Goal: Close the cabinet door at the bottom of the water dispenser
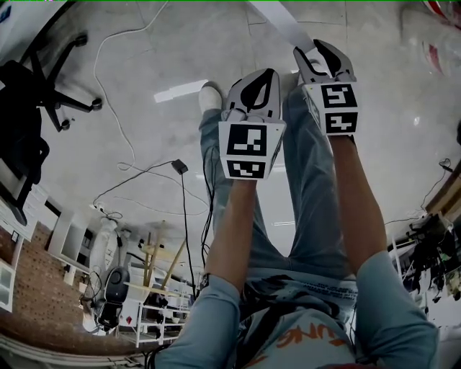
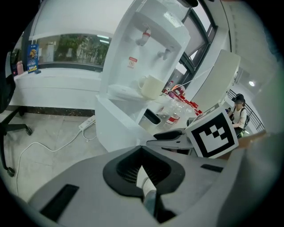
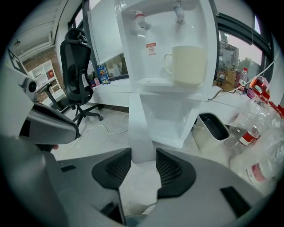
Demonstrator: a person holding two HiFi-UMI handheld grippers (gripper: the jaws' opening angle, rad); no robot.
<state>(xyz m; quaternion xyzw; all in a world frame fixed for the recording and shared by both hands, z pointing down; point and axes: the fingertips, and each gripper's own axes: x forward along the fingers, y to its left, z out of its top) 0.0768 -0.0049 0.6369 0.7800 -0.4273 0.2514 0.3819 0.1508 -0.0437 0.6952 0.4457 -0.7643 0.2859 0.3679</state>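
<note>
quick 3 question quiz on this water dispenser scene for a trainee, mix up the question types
1. True or false: the cabinet door at the bottom of the water dispenser is shut.
2. What stands on the dispenser's ledge?
3. In the right gripper view, the right gripper's jaws are: A) apart B) pressed together C) out of the picture.

Key:
1. False: it stands open, seen edge-on.
2. A pale cup.
3. A

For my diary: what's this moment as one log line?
white water dispenser cabinet door: open | right gripper: open, facing door edge | left gripper: shut
</note>
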